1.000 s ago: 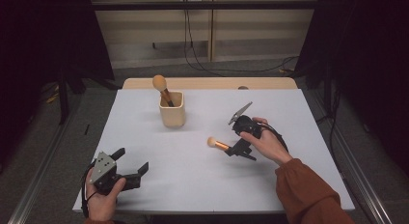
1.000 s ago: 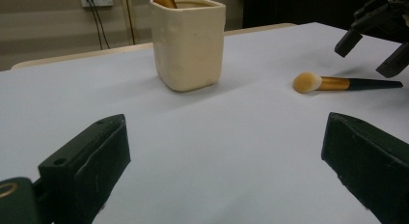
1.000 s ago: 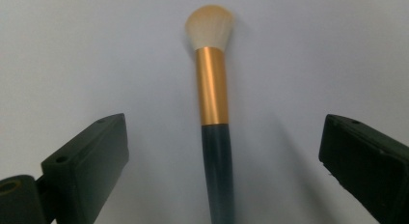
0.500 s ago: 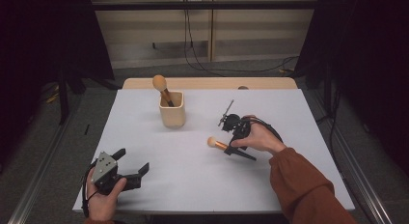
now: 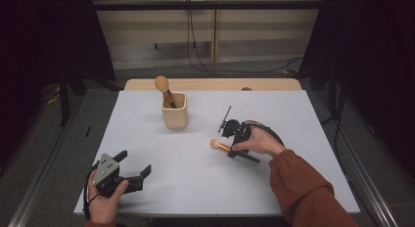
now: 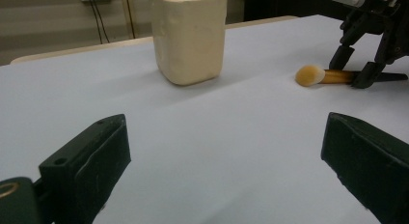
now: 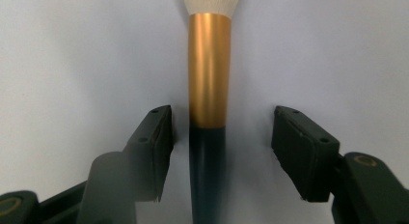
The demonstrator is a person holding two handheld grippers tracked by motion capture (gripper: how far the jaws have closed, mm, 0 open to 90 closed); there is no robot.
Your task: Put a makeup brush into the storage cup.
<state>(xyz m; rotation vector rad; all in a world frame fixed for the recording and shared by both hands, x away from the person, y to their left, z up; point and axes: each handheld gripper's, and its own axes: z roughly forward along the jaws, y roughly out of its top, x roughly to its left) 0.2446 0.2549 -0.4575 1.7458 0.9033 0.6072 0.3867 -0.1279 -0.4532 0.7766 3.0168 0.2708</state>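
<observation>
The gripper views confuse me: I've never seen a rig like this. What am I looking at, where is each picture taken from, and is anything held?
A person holds a hand-held claw in each hand. The high view looks down on the white table. The other pictures come from cameras riding on each claw. A cream cup holds one brush. A second makeup brush lies flat on the table. The right claw straddles its handle; its jaws have just been closing, but gaps remain on both sides, so nothing is gripped yet. The left claw rests open near the table's front edge, holding nothing.
</observation>
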